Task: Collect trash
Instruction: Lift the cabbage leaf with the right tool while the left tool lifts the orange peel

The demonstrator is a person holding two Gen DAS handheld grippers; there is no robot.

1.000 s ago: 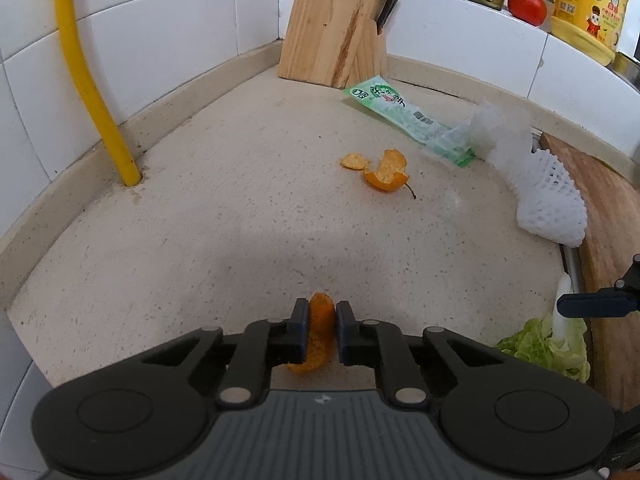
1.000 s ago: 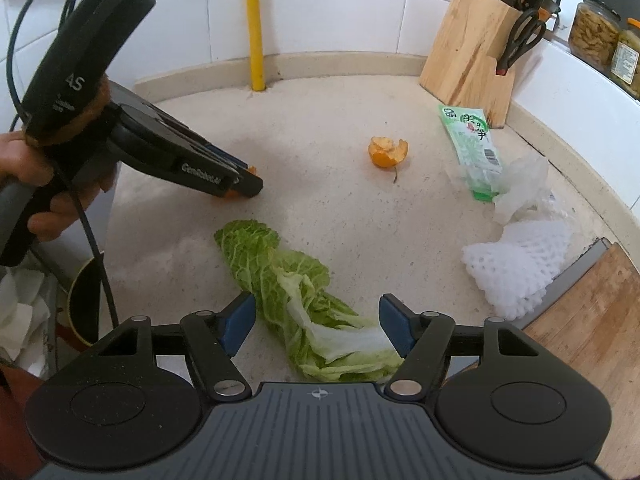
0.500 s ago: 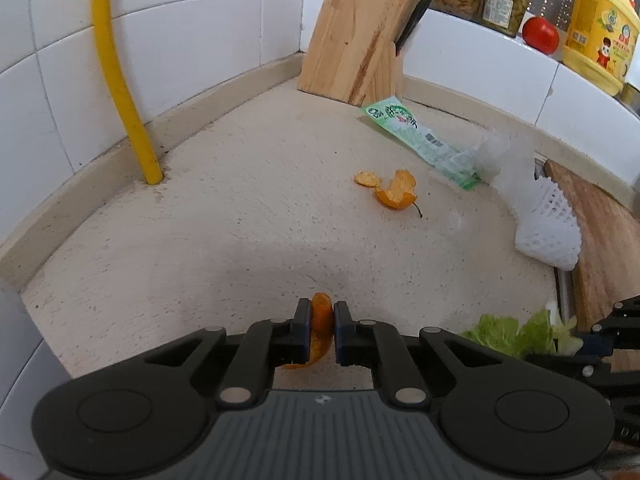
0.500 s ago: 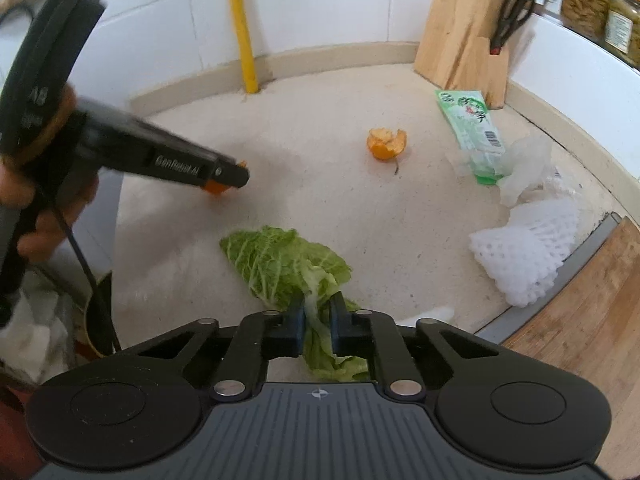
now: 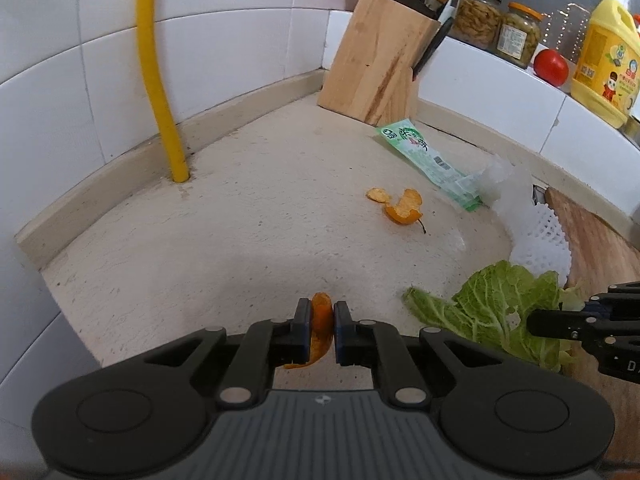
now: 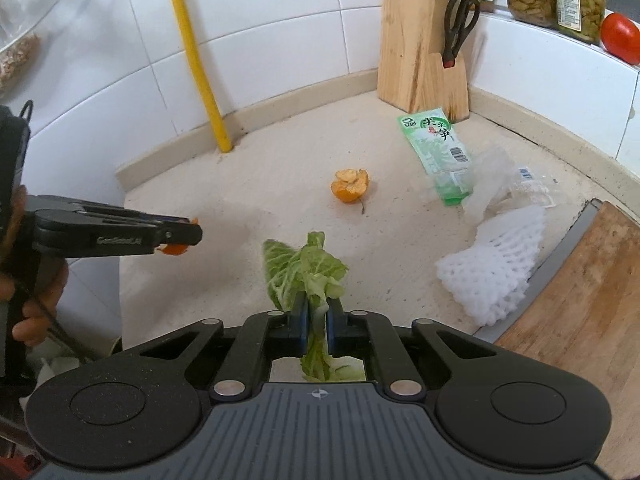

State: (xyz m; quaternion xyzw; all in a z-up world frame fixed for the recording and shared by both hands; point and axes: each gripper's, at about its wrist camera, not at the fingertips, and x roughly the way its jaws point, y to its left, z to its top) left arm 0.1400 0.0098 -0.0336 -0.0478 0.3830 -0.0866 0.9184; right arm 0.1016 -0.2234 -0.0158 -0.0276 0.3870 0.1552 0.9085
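The left gripper has its fingers clamped on an orange peel piece; the right gripper pinches a cabbage leaf above the desk. More peel lies at 12 o'clock, a green wrapper and white foam net at 2 o'clock, nothing between.

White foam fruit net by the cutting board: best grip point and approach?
Take the foam net at its raised, puffy end nearest the camera, coming down from above. It lies flat and soft on the counter, so pinching a bulged fold should work better than sliding under it.
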